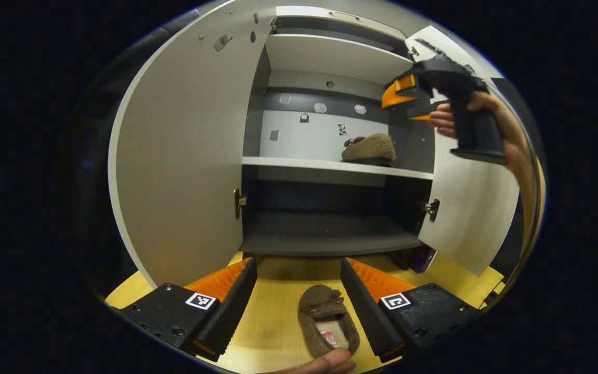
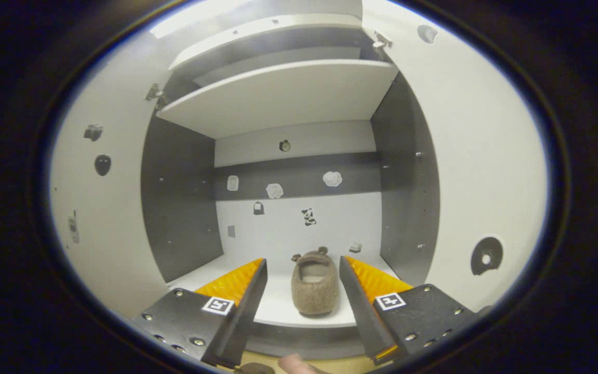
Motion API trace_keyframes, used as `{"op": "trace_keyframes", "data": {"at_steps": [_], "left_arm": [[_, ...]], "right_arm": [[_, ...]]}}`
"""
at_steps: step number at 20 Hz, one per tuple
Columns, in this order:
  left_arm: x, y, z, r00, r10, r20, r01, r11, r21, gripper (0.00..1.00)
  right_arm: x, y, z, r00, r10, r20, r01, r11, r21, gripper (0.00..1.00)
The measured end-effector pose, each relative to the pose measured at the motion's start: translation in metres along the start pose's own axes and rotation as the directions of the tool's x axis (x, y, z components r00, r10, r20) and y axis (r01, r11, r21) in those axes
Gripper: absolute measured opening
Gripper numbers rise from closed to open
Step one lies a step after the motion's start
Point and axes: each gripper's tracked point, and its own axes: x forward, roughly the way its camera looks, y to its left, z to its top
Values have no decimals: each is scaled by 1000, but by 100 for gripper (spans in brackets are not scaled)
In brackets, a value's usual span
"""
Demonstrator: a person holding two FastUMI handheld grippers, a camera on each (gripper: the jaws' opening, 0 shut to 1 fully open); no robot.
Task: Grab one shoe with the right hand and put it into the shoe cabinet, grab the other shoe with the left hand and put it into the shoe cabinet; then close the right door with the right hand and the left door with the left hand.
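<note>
A brown fuzzy slipper (image 1: pixel 327 319) lies on the wooden floor, heel toward me, between the fingers of my open left gripper (image 1: pixel 299 296), touching neither finger. The other slipper (image 1: pixel 369 148) rests on the right part of the cabinet's middle shelf (image 1: pixel 299 164). My right gripper (image 1: pixel 405 106), held by a hand, hovers in front of the cabinet's upper right. In the right gripper view that slipper (image 2: pixel 314 283) sits on the shelf (image 2: pixel 278 306) ahead of my open right gripper (image 2: pixel 303 291), which holds nothing.
Both cabinet doors stand open: the left door (image 1: pixel 185 156) and the right door (image 1: pixel 470 208). A dark lower shelf (image 1: pixel 330 234) lies beneath the middle one. A fingertip (image 1: pixel 330 363) shows at the bottom edge.
</note>
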Motion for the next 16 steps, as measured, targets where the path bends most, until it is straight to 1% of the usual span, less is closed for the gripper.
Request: {"op": "trace_keyframes", "data": {"at_steps": [2,5,7,8,10,13,15,16], "left_arm": [[1,-1,-18,999,-8,-31,8,1000,-5,99],[3,-8,-47,995,-26,-101,25,1000,-14,100],[6,-13,-62,990,-39,-132,37,999,-14,100],[8,-14,-71,987,-39,-153,38,999,-8,100],[15,-12,-90,980,-32,-197,34,999,9,100],[22,-15,-127,956,-45,-290,49,999,7,100],[26,-16,-146,934,-55,-352,58,998,-3,100],[29,-14,-156,926,-44,-376,47,999,-1,100]], "right_arm": [[-28,7,1,999,29,20,-29,1000,-2,84],[-66,4,1,998,38,59,-38,999,-4,84],[-92,9,1,994,68,89,-68,998,-6,84],[-104,9,-2,992,72,100,-71,997,-7,84],[-129,1,-9,990,47,131,-46,999,-10,84],[-161,-11,-26,988,-11,156,16,999,-32,84],[-172,-20,-44,989,-58,134,65,997,-47,84],[-173,-22,-51,990,-67,121,73,996,-48,84]]}}
